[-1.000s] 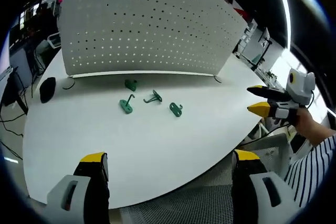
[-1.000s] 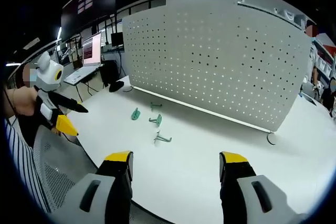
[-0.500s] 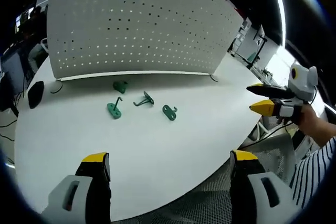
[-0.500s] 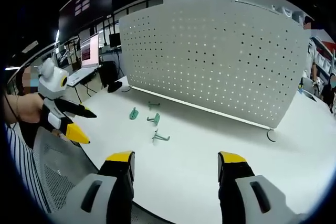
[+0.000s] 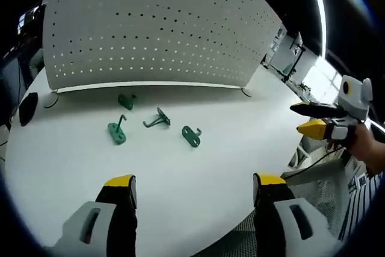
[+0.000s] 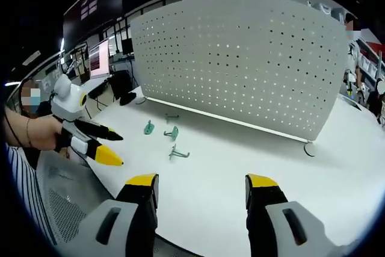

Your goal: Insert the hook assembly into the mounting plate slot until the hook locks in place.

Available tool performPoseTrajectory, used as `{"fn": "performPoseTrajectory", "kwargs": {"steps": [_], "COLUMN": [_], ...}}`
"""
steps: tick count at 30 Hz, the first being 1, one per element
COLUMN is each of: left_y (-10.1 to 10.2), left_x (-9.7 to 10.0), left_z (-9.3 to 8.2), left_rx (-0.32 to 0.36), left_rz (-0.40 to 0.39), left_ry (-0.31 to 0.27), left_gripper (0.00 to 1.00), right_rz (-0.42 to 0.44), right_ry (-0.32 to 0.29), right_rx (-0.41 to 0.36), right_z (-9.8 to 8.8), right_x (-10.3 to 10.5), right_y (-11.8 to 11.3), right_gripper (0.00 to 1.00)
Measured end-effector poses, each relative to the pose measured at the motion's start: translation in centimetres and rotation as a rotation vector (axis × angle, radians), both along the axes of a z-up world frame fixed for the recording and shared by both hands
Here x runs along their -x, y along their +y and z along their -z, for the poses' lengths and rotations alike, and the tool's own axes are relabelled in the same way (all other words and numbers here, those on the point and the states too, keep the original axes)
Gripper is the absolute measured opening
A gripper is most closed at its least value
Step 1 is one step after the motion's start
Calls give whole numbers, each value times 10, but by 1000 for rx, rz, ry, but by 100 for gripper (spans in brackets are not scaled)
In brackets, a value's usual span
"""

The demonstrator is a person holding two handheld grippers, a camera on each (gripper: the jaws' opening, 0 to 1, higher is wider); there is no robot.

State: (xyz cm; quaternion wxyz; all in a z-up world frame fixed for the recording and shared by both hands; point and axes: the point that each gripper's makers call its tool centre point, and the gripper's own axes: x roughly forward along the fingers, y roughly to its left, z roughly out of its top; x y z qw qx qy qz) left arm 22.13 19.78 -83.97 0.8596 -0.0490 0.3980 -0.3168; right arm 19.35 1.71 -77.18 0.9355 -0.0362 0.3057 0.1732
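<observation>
Green hooks [image 5: 157, 118] lie on the table, well ahead of both released tongs [image 5: 191, 186].

Right gripper [image 6: 201, 186] jaws parted and empty above the near table [image 6: 240, 161] edge; three green hooks [image 6: 171, 135] lie ahead before the upright pegboard [image 6: 240, 58]; left gripper [image 6: 111, 147], also parted, hovers at the left

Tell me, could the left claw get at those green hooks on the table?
Probably yes: the left claw is open, and bare white table lies between it and the green hooks.
</observation>
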Motion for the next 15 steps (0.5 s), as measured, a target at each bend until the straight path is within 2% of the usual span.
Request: {"fn": "performPoseTrajectory", "kwargs": {"steps": [4,8,15], "left_y": [-15,-26,-36], "left_x": [-11,-19,-30], "left_z": [1,5,10], "left_rx": [7,-20,-19], "left_rz": [-10,11,-9], "left_ry": [-14,-33,-11], "left_gripper": [74,67,53], "right_rz": [7,5,6], "right_ry": [5,14,23], "right_rx": [-2,-6,-11], "right_z": [3,5,6], "right_x": [1,1,-1], "right_y": [-3,-4,-7], "right_gripper": [54,52,49]}}
